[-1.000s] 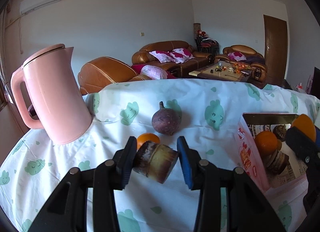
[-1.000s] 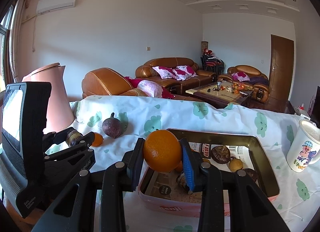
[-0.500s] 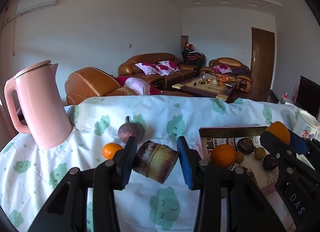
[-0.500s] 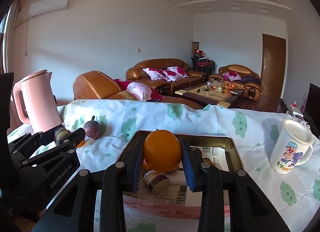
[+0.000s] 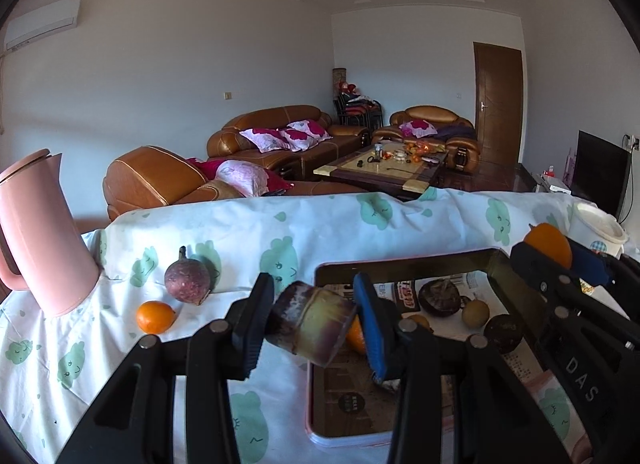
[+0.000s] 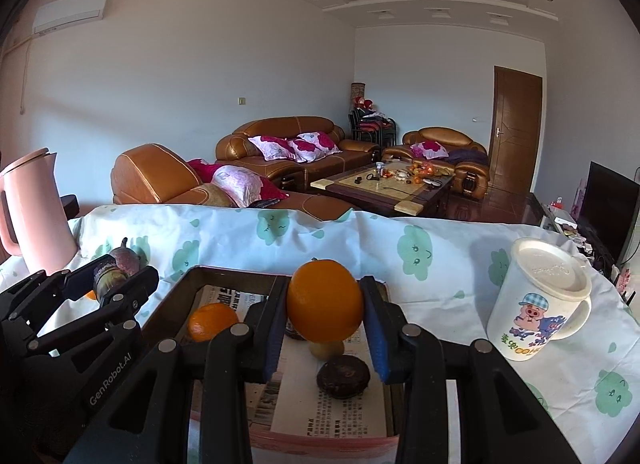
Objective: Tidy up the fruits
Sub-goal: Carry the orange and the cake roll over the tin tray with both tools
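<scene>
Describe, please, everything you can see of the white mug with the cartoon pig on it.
The white mug stands upright on the cloud-patterned tablecloth, to the right of the tray and apart from it. It looks like glazed ceramic, with a cream lid closing the top and a handle on its right side. A cartoon pig in a blue checked cap is printed on the front, with coloured characters below it. No gripper touches it. In the left wrist view only its lidded top shows, at the right edge.

Ahead of the right gripper (image 6: 325, 330) the tray (image 6: 182, 284) holds scattered fruit – an orange (image 6: 212, 320) to its left; the mug (image 6: 538, 300) flanks its right. Left of the left gripper (image 5: 314, 318), bare cloth (image 5: 48, 364) – then a passion fruit (image 5: 187, 281) and kettle (image 5: 38, 240).
</scene>
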A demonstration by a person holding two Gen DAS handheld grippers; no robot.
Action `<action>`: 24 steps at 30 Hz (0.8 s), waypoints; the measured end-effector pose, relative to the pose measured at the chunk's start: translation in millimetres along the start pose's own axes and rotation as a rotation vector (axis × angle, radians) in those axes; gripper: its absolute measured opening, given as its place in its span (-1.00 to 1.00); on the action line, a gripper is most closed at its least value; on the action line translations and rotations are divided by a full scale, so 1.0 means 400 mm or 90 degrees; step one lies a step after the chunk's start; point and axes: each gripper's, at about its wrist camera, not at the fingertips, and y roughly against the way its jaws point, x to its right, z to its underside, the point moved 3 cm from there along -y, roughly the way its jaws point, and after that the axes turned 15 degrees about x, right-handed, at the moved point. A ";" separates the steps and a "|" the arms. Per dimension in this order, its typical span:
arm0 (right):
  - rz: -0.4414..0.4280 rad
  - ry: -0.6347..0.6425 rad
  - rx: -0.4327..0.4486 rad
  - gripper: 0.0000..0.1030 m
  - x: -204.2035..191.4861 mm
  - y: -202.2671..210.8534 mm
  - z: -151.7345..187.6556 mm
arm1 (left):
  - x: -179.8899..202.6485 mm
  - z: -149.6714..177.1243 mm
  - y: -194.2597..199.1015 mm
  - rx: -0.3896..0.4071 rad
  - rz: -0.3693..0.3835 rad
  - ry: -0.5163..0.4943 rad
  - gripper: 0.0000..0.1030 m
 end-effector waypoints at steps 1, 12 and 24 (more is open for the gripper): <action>0.004 -0.001 -0.002 -0.27 0.008 -0.005 0.002 | 0.009 0.001 -0.006 -0.002 0.002 -0.003 -0.16; 0.021 0.005 -0.040 -0.27 0.036 -0.063 0.021 | 0.061 0.018 -0.055 -0.026 0.016 -0.024 -0.16; -0.045 -0.010 -0.127 -0.26 0.014 -0.122 0.073 | 0.059 0.030 -0.074 -0.059 0.011 -0.025 -0.15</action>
